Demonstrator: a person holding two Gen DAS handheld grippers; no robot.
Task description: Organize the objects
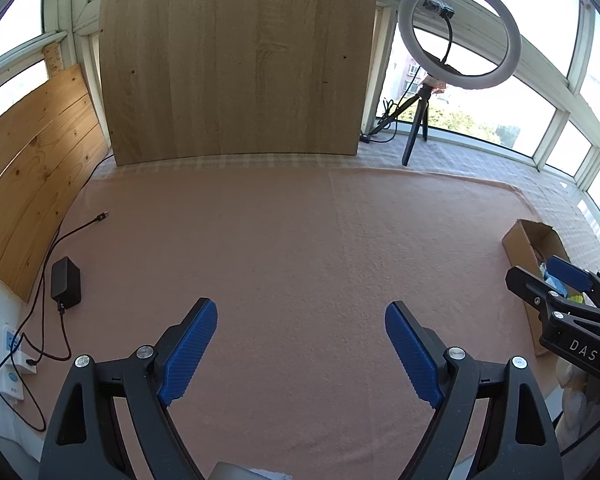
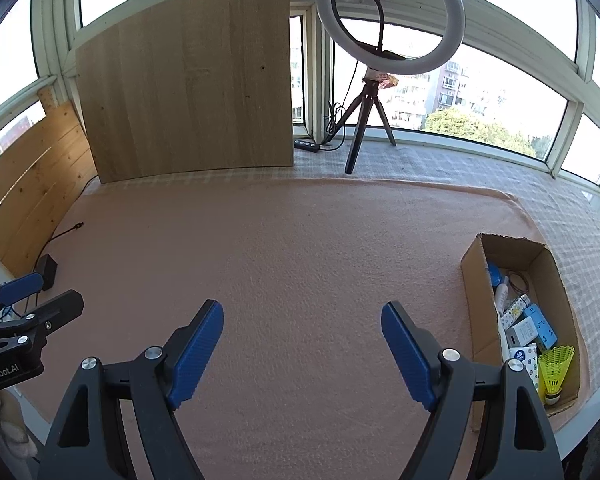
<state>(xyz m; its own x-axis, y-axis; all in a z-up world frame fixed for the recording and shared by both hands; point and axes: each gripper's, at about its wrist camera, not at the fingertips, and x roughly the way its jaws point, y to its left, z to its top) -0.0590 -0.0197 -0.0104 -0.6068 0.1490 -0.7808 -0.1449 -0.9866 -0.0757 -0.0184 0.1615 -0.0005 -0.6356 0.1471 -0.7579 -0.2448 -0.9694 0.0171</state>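
While both grippers' fingers stand apart and empty, left gripper (image 1: pixel 301 354), right gripper (image 2: pixel 302 354), cardboard box (image 2: pixel 474 280) at desk's right edge looks filled; retreat clear without bumping it.

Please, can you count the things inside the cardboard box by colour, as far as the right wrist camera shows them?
In the box, as far as visible; some items overlap, so counts are approximate:
Blue: 2, a round container and a blue box
White or patterned: 4, a tube and three small packs
Yellow: 1, a shuttlecock
Reddish: 1, a rubber band
Total: 8
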